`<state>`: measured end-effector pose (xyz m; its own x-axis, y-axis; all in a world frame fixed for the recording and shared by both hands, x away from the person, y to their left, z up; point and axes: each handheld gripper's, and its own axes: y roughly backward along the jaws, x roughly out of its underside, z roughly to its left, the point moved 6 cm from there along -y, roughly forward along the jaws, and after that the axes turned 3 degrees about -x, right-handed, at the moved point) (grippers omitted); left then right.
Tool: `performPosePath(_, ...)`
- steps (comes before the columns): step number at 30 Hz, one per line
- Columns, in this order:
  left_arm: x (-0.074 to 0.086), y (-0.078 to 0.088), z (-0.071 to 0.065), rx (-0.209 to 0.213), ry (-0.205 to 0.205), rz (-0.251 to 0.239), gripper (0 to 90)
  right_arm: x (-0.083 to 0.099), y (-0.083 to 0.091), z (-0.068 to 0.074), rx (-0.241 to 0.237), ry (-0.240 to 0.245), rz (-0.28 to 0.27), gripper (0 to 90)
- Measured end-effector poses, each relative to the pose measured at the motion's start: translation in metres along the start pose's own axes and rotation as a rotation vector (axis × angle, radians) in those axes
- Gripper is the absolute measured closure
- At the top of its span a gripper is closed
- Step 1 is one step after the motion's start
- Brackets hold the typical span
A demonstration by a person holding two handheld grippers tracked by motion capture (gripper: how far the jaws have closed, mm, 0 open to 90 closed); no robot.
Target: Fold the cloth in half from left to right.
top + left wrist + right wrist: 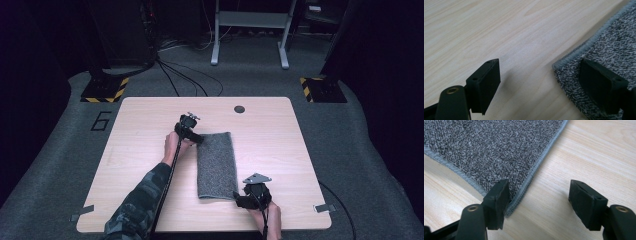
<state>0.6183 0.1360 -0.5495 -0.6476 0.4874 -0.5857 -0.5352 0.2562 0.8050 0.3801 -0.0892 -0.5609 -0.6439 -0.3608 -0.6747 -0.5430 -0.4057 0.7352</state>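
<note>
A grey speckled cloth (216,162) with a stitched hem lies folded in a long strip on the light wooden table (145,125). My left gripper (198,139) is at the cloth's far left corner, open. In the left gripper view the cloth's corner (614,50) lies between the jaws of that gripper (541,67), one jaw over the cloth and the other over bare wood. My right gripper (236,199) is at the near right corner, also open. In the right gripper view one jaw of that gripper (540,187) sits against the cloth's hem (499,147) and the other stands over bare wood.
A round dark hole (239,109) is set near the table's far edge. Bits of tape (324,208) mark the front corners. Beyond the table are a grey metal stand (250,30), floor cables (185,77) and yellow-black striped bases (105,90).
</note>
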Motion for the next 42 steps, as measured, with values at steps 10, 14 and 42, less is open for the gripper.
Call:
performPosePath(10,0.011,0.035,-0.020,0.078,-0.040,-0.030,15.5,-0.013,0.003,-0.008,0.031,0.022,-0.045,30.9)
performPosePath(14,0.021,0.032,-0.027,0.068,-0.073,-0.008,15.6,-0.015,-0.001,-0.005,0.032,0.023,-0.035,31.0)
performPosePath(42,0.061,0.074,-0.064,0.213,-0.096,-0.058,14.9,-0.044,-0.004,-0.013,0.000,0.054,-0.048,21.8)
